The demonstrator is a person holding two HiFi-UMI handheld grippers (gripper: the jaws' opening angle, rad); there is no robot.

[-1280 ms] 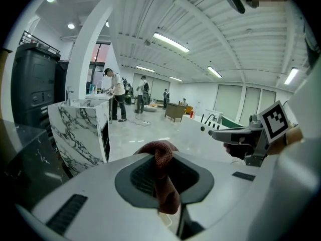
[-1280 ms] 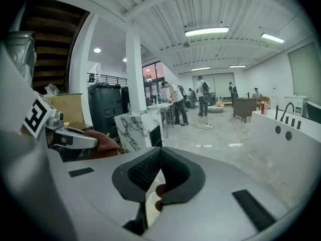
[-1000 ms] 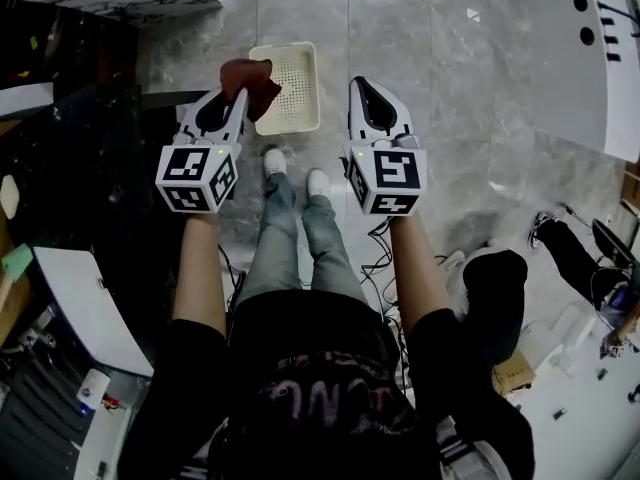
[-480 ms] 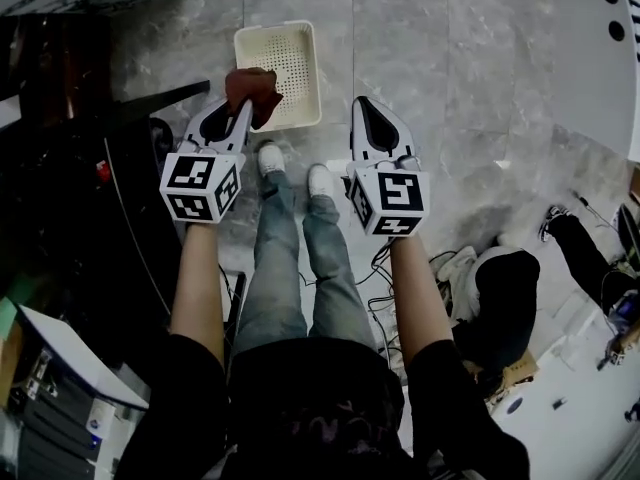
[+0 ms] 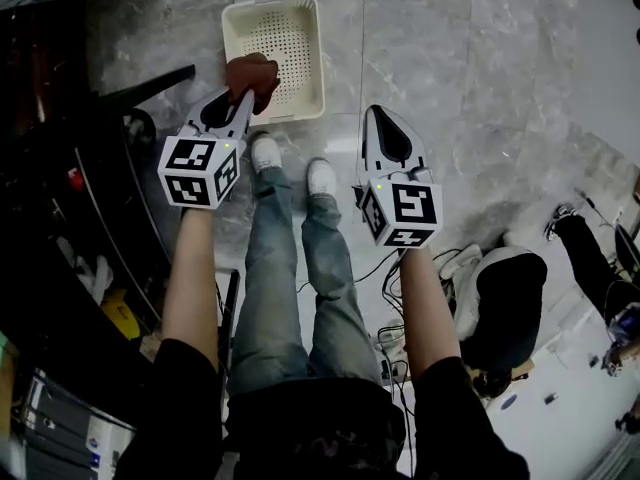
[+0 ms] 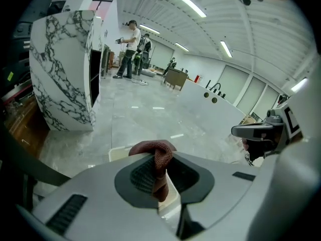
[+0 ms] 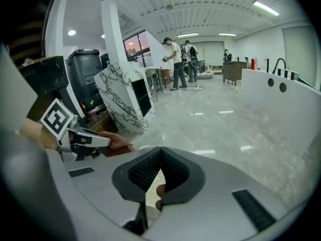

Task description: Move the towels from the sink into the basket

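My left gripper is shut on a reddish-brown towel, which bunches over its tips and hangs between the jaws. The towel hovers over the near left corner of a cream perforated basket standing on the grey marble floor. My right gripper is to the right of the basket's near edge, jaws meeting at the tips with nothing between them. In the right gripper view the left gripper and the towel show at the left. The basket holds nothing that I can see.
The person's legs and white shoes stand just below the basket. A dark counter fills the left side. Cables trail on the floor. Another person crouches at the right. A marble-faced island stands beyond.
Both grippers have sunk toward the floor, and the basket looks nearer and larger. The towel stays in the left gripper, now at the basket's near left corner.
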